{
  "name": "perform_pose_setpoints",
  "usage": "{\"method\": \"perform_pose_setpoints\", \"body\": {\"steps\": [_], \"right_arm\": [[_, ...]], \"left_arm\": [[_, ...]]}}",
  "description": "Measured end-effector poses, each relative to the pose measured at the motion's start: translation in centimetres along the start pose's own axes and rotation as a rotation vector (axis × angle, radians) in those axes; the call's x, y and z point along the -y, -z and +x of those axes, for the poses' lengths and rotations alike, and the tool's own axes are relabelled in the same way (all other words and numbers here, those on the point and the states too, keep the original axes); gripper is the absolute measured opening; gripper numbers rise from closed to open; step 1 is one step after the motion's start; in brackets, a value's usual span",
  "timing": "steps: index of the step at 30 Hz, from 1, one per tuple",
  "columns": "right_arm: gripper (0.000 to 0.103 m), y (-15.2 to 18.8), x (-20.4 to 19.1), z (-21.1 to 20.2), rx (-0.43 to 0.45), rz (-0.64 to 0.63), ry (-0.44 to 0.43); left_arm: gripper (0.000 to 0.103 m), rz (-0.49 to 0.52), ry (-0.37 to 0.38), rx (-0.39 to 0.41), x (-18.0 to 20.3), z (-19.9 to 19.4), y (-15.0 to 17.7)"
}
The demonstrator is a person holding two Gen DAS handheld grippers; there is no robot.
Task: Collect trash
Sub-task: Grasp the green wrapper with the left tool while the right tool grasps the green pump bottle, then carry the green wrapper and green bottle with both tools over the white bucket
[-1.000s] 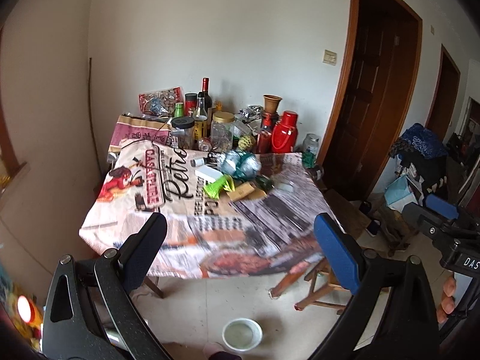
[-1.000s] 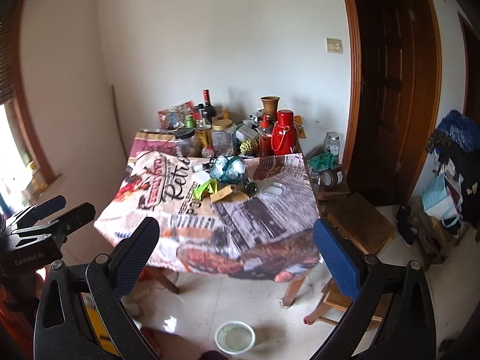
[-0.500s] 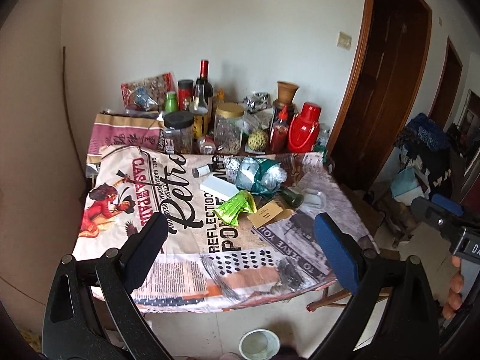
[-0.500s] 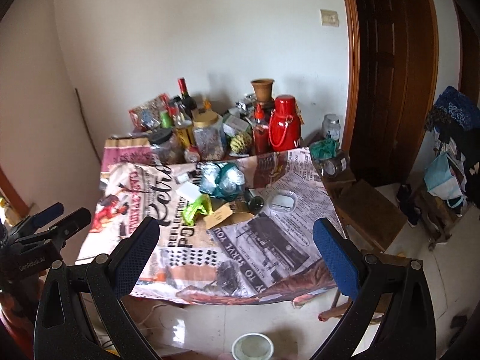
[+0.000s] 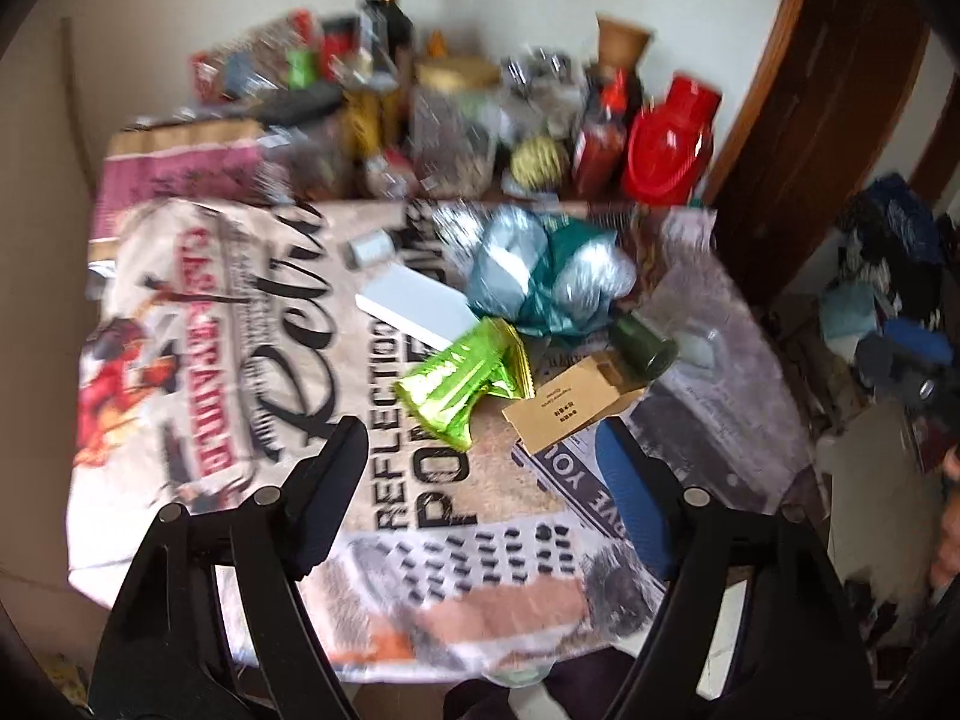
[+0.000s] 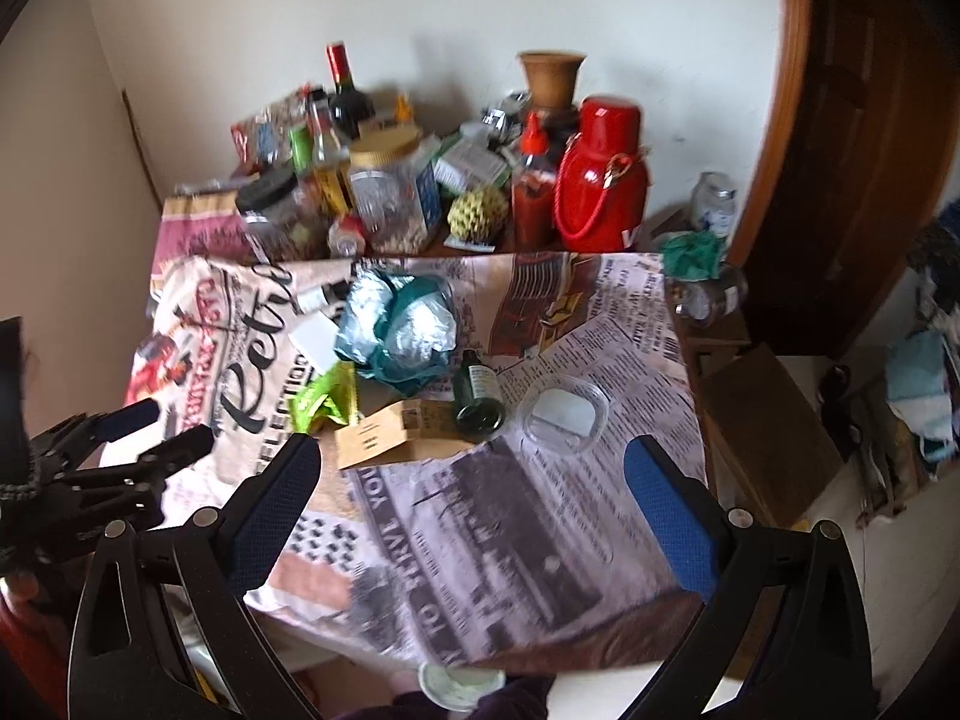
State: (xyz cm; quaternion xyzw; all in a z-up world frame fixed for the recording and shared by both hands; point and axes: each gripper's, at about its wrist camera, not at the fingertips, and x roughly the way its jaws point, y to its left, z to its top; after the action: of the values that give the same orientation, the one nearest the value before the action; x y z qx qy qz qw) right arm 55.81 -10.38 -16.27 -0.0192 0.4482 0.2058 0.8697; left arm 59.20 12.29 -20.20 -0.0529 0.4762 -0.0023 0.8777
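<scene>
Trash lies mid-table: a green foil wrapper (image 5: 465, 375) (image 6: 324, 399), a flat cardboard box (image 5: 570, 408) (image 6: 390, 429), a crumpled silver-teal bag (image 5: 549, 279) (image 6: 396, 324), a white box (image 5: 414, 303), a dark green bottle on its side (image 5: 642, 345) (image 6: 477, 396) and a clear plastic lid (image 6: 561, 414). My left gripper (image 5: 480, 480) is open and empty above the table's near part, short of the wrapper. My right gripper (image 6: 471, 516) is open and empty over the near right part. The left gripper also shows in the right wrist view (image 6: 150, 429).
Jars, bottles, a red thermos (image 6: 603, 180) and a clay pot (image 6: 552, 75) crowd the table's far edge. A printed cloth (image 6: 540, 510) covers the table. A wooden stool (image 6: 762, 414) and a door (image 6: 864, 138) stand to the right. A small bowl (image 6: 459, 684) sits on the floor.
Both grippers have moved forward and closer to the table, now over its near part. Both stay open and empty. The left view is blurred by motion.
</scene>
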Motion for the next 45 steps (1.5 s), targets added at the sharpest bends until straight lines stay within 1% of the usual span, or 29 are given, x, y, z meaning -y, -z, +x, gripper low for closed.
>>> {"method": "perform_pose_setpoints", "body": {"steps": [1, 4, 5, 7, 9, 11, 12, 15, 16, 18, 20, 23, 25, 26, 27, 30, 32, 33, 35, 38, 41, 45], "right_arm": [[0.101, -0.5, 0.6, 1.3, -0.025, -0.004, -0.019], [0.100, -1.2, 1.5, 4.6, -0.074, -0.014, -0.056], [0.098, -1.4, 1.8, 5.9, -0.094, -0.021, -0.065], [0.092, -1.6, 2.2, 8.4, -0.139, -0.036, -0.082], [0.079, -1.8, 2.5, 10.4, -0.180, -0.039, -0.112], [0.072, -1.9, 2.9, 12.3, -0.216, -0.029, -0.137], [0.069, -2.0, 3.0, 13.2, -0.232, -0.024, -0.153], [0.059, -2.0, 2.9, 15.2, -0.274, -0.018, -0.198], [0.057, -2.0, 2.9, 15.7, -0.284, -0.018, -0.208], [0.050, -2.0, 2.8, 16.6, -0.305, -0.021, -0.230], [0.048, -2.0, 2.6, 17.3, -0.320, -0.035, -0.233], [0.048, -1.9, 2.3, 18.2, -0.338, -0.048, -0.223], [0.045, -1.9, 2.3, 18.7, -0.347, -0.043, -0.225], [0.041, -1.9, 2.3, 18.9, -0.350, -0.045, -0.221], [0.040, -2.0, 2.2, 19.1, -0.350, -0.048, -0.216], [0.039, -2.0, 2.2, 19.1, -0.341, -0.053, -0.202], [0.039, -2.1, 2.0, 18.8, -0.323, -0.057, -0.183], [0.039, -2.2, 1.9, 18.7, -0.316, -0.059, -0.177], [0.039, -2.3, 1.9, 18.0, -0.297, -0.052, -0.173], [0.039, -2.6, 1.8, 16.7, -0.269, -0.044, -0.161], [0.039, -2.7, 1.7, 15.2, -0.240, -0.031, -0.147], [0.039, -2.7, 1.4, 12.8, -0.202, -0.009, -0.121]], "left_arm": [[0.078, 0.019, -0.002, -0.031, -0.1, 1.9, -0.4], [0.078, 0.053, -0.011, -0.073, -0.7, 5.8, -1.0], [0.078, 0.065, -0.014, -0.088, -0.9, 6.8, -1.3], [0.078, 0.087, -0.018, -0.115, -1.3, 9.0, -1.6], [0.078, 0.102, -0.002, -0.136, -1.6, 10.6, -1.9], [0.078, 0.131, 0.016, -0.167, -1.6, 12.1, -2.1], [0.078, 0.155, 0.010, -0.177, -1.4, 12.9, -2.2], [0.078, 0.198, 0.013, -0.184, -1.0, 14.1, -2.3], [0.078, 0.205, 0.010, -0.187, -0.9, 14.4, -2.4], [0.078, 0.211, 0.009, -0.190, -0.7, 15.0, -2.7], [0.078, 0.195, 0.018, -0.180, -0.7, 15.4, -3.0], [0.078, 0.155, 0.031, -0.166, -1.0, 15.8, -3.3], [0.078, 0.111, 0.046, -0.159, -1.5, 16.0, -3.5], [0.076, 0.097, 0.051, -0.156, -1.5, 16.0, -3.5], [0.075, 0.080, 0.057, -0.151, -1.8, 16.1, -3.5], [0.068, 0.011, 0.081, -0.139, -2.7, 15.7, -3.3], [0.053, -0.038, 0.107, -0.140, -3.3, 15.4, -3.3], [0.049, -0.060, 0.113, -0.139, -3.5, 15.1, -3.3], [0.035, -0.100, 0.118, -0.143, -4.0, 14.8, -3.3], [0.029, -0.141, 0.109, -0.137, -4.7, 13.8, -3.1], [0.029, -0.148, 0.092, -0.113, -5.0, 11.9, -2.5], [0.029, -0.164, 0.075, -0.068, -5.7, 8.7, -2.5]]}}
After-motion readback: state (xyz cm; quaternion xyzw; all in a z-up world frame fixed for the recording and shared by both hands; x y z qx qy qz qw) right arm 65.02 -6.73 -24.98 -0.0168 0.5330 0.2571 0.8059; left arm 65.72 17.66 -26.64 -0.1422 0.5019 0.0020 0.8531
